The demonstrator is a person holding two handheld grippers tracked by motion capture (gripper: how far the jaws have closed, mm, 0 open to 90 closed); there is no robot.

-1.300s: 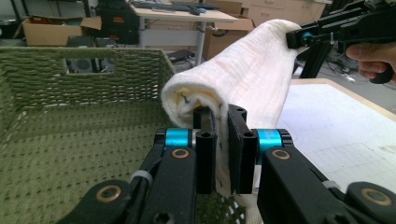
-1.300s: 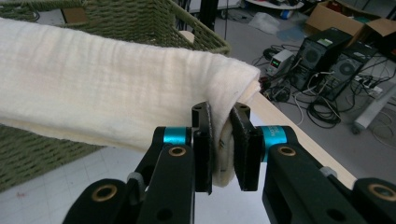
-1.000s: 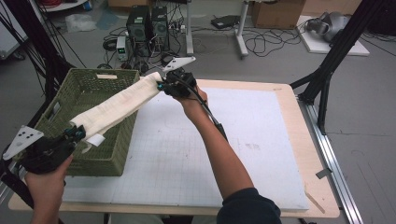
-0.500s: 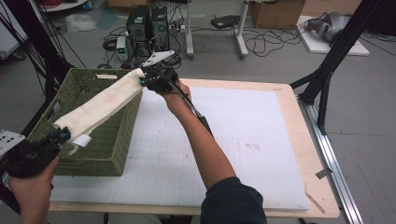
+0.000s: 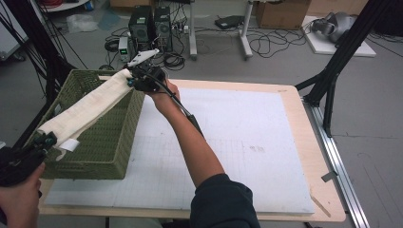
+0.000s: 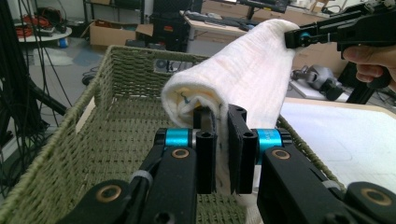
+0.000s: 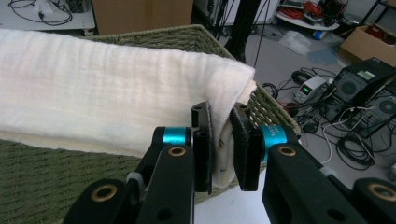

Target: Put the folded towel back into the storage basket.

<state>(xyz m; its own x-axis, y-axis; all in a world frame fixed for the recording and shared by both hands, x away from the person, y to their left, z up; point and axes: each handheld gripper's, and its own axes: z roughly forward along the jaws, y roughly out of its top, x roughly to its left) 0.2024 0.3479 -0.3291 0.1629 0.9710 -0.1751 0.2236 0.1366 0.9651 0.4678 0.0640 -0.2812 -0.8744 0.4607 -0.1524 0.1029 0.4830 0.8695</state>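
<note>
High view: towel (image 5: 90, 107), stretched between pinching left gripper (image 5: 46, 141) and right gripper (image 5: 131, 79), has shifted left, now over basket (image 5: 102, 156); lowering in likely next.

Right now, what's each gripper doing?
Left gripper: shut on the near end of the folded white towel.
Right gripper: shut on the towel's far end, over the green wicker basket.

left gripper (image 5: 45, 141) body cut by frame's left edge, basket (image 5: 102, 161) floor hidden under folded towel (image 5: 90, 107)
</note>
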